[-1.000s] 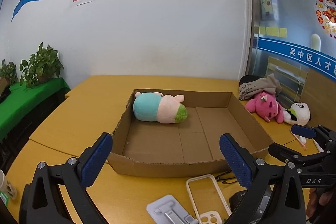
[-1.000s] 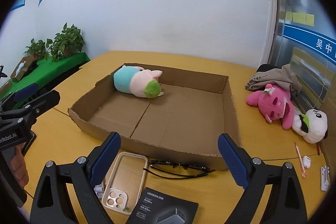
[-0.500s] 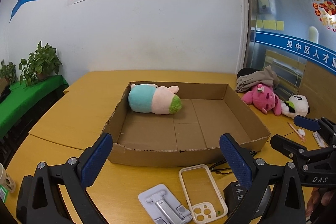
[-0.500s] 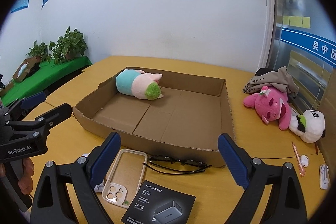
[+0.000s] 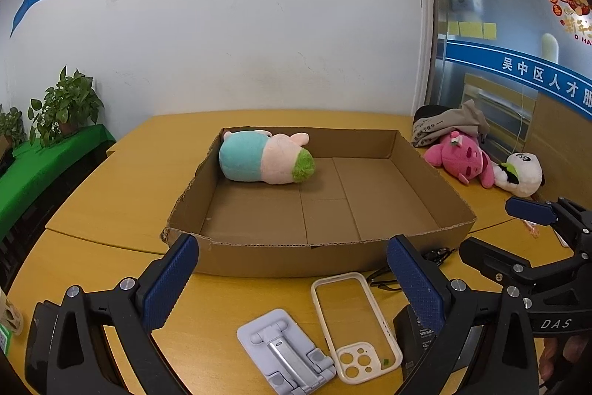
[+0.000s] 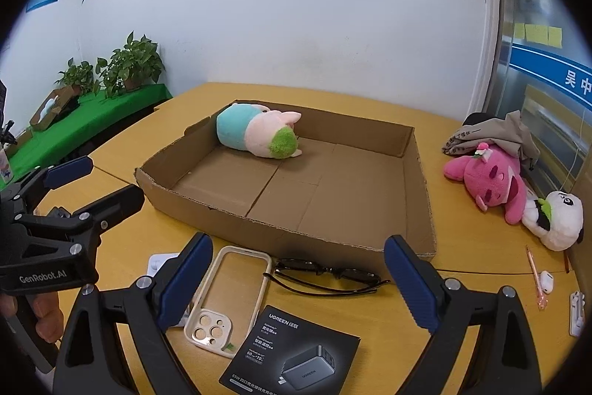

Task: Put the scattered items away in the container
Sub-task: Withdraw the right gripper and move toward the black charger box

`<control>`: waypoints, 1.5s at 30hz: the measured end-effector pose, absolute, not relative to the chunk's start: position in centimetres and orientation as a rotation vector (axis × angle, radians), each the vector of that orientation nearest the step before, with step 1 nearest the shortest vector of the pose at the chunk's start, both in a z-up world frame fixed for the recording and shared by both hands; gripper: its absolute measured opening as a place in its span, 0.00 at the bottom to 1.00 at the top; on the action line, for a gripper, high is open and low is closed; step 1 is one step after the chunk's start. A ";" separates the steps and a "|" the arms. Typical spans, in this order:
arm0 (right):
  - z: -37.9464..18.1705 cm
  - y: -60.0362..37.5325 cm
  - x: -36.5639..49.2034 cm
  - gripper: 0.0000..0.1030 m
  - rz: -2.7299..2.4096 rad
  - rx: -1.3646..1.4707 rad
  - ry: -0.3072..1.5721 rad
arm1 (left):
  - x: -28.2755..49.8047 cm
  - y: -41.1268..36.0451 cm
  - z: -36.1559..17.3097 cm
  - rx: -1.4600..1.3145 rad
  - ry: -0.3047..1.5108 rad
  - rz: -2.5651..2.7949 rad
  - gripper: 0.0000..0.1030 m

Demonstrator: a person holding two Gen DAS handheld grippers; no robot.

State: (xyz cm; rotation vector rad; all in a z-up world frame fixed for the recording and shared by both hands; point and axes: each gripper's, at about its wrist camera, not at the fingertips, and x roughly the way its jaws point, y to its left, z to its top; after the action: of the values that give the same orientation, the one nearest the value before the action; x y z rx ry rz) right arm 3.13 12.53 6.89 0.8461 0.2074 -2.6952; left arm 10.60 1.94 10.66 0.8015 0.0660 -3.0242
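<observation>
Scattered items lie nearest on the yellow table (image 5: pixel 92 195): a phone case (image 6: pixel 225 298), glasses (image 6: pixel 325 278) and a charger box (image 6: pixel 292 354) sit between the wide-open, empty right gripper (image 6: pixel 298 278) and the left gripper (image 5: pixel 292 276), also spread and empty. Just beyond sits the cardboard box (image 5: pixel 436 173), holding a pastel plush (image 5: pixel 264 160). Farther right, outside it, lie a pink plush (image 6: pixel 488 180) and a panda plush (image 6: pixel 555 219).

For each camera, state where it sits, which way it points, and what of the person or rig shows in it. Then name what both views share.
Left wrist: rides the left tongs, open, facing across the table toward the cardboard box; the right tongs intrude at right.
Right wrist: rides the right tongs, open, facing the same box from further right; the left tongs and a hand show at left.
Shared: the plush pig in the box, phone case, pink plush and panda plush.
</observation>
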 end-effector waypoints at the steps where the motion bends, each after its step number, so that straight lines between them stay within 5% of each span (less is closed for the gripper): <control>1: 6.9 12.4 3.2 0.91 -2.697 0.841 0.220 | 10.6 2.0 10.6 0.806 0.065 -3.026 1.00; 45: 7.2 13.5 3.4 0.91 -2.698 0.850 0.178 | 10.6 2.5 10.9 0.856 0.067 -3.073 1.00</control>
State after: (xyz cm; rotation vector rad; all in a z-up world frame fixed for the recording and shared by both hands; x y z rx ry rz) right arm 3.39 13.46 7.21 0.8497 0.1777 -2.6978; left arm 10.65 2.49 10.89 0.8564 0.0669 -3.0730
